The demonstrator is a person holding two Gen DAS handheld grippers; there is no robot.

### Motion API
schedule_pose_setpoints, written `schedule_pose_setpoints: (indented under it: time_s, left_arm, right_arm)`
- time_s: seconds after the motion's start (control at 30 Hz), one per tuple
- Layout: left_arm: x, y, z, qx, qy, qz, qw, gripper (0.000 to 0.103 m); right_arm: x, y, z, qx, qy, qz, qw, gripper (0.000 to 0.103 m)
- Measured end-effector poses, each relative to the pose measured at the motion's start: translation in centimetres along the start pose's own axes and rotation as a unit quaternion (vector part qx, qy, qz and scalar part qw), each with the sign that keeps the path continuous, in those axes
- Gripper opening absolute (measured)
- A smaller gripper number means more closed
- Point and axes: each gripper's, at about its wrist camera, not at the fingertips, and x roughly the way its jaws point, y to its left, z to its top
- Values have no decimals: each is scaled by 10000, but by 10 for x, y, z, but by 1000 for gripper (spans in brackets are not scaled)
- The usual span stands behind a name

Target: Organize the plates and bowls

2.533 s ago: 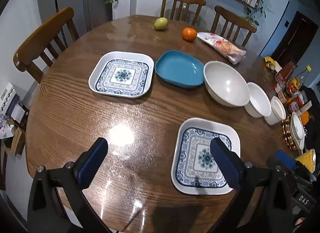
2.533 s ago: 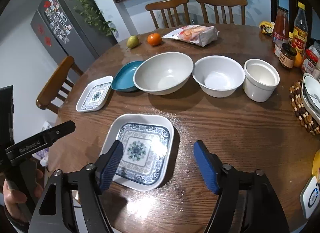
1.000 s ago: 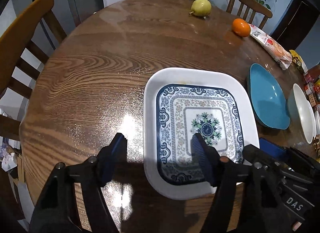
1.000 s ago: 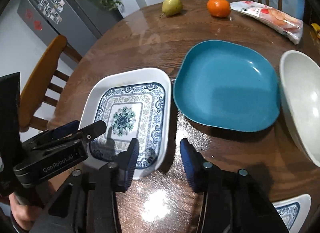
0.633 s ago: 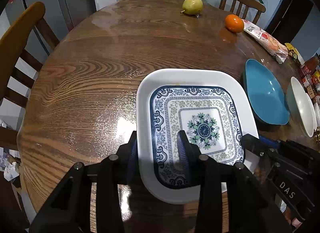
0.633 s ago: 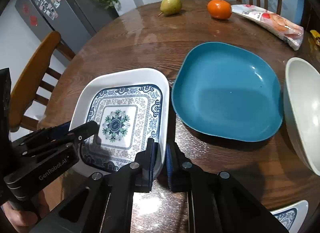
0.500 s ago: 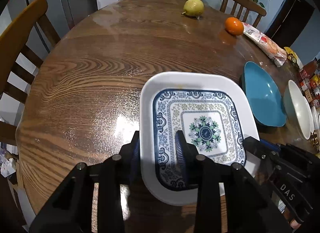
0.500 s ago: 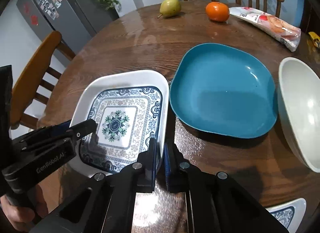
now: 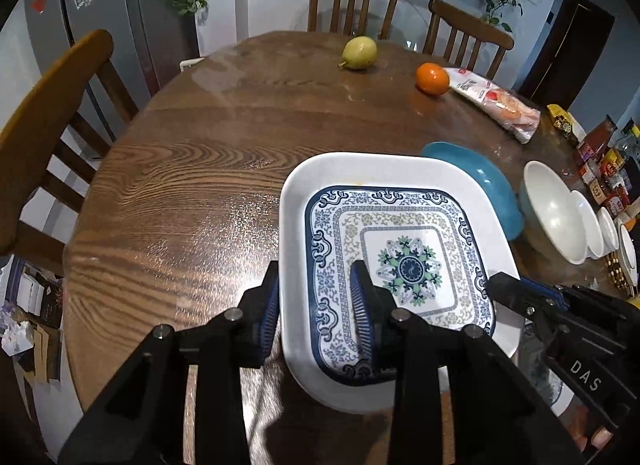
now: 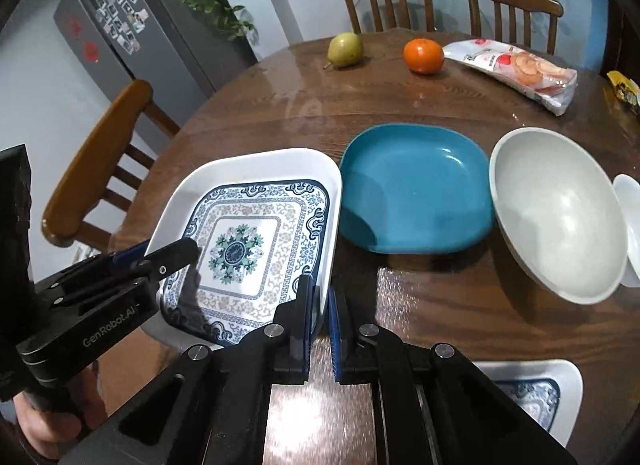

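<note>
A square white plate with a blue pattern [image 9: 400,233] [image 10: 248,233] hangs slightly above the round wooden table [image 9: 180,201], held from both sides. My left gripper [image 9: 316,317] is shut on its left rim, one finger under the rim and one on the patterned face. My right gripper [image 10: 320,317] is shut on the plate's right rim. Just right of the plate lies a teal plate [image 10: 412,189], then a large white bowl [image 10: 560,217] and smaller white bowls [image 9: 588,225]. A second patterned plate [image 10: 532,397] sits on the table at the near right.
A pear [image 9: 360,52], an orange [image 9: 432,79] and a snack bag [image 9: 496,105] lie at the table's far side. Bottles and jars [image 9: 604,169] crowd the right edge. Wooden chairs [image 9: 48,113] stand around the table. A hand [image 10: 44,433] grips the left tool.
Both grippers closed on opposite rims of the patterned plate. They then rose with it, and it now hangs above the table.
</note>
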Motion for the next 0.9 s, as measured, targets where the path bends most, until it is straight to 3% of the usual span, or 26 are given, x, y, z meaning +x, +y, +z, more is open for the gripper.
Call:
schedule_pose_setpoints:
  time_s: [0.4,0.9]
  left_arm:
    - [-42,-42,-15,150,-307,-91,9994,31]
    - [-40,-128,-44,760,-77,-524,9957,31]
  right_arm:
    - [-57,-18,-23,24,-333,89,9994,9]
    - [-111,-87,-75,543,-369,-270,9975,9]
